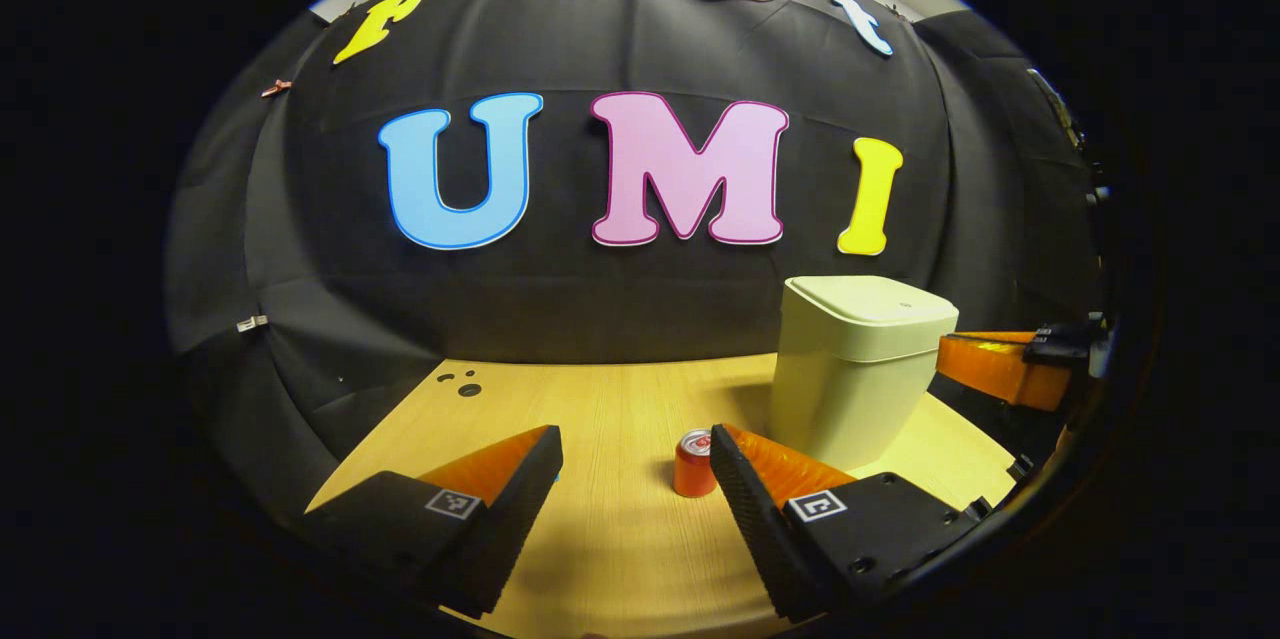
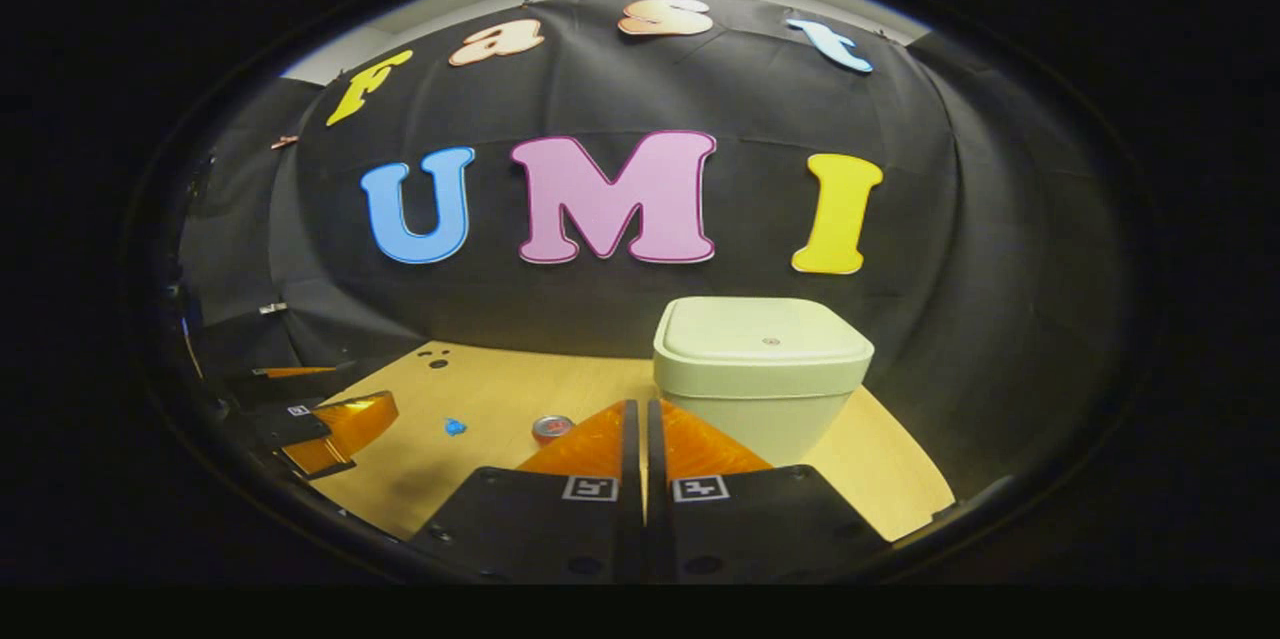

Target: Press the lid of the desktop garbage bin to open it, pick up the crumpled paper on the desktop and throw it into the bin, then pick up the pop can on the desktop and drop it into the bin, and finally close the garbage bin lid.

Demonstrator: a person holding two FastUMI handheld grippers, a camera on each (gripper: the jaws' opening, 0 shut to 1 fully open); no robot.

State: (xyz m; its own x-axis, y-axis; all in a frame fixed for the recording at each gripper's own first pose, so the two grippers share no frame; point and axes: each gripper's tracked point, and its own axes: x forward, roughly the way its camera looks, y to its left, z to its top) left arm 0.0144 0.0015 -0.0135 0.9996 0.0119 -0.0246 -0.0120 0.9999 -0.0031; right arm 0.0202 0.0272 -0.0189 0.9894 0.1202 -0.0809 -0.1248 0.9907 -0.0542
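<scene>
The pale desktop bin point(image 1: 850, 369) stands on the right of the wooden table with its lid point(image 2: 765, 339) down. A red pop can point(image 1: 692, 464) stands upright in front of it, just left of my left gripper's right finger. My left gripper point(image 1: 632, 441) is open, low over the table, nothing between its fingers. In the right gripper view, a small blue crumpled scrap point(image 2: 455, 426) lies left of the can point(image 2: 551, 427). My right gripper point(image 2: 640, 411) is shut on nothing, a short way in front of the bin point(image 2: 760, 389).
The other gripper point(image 1: 1000, 366) shows to the right of the bin, near the table's right edge. The left gripper point(image 2: 335, 424) hovers at the table's left side. Small holes point(image 1: 460, 384) mark the table's far left corner. Black cloth walls close the back.
</scene>
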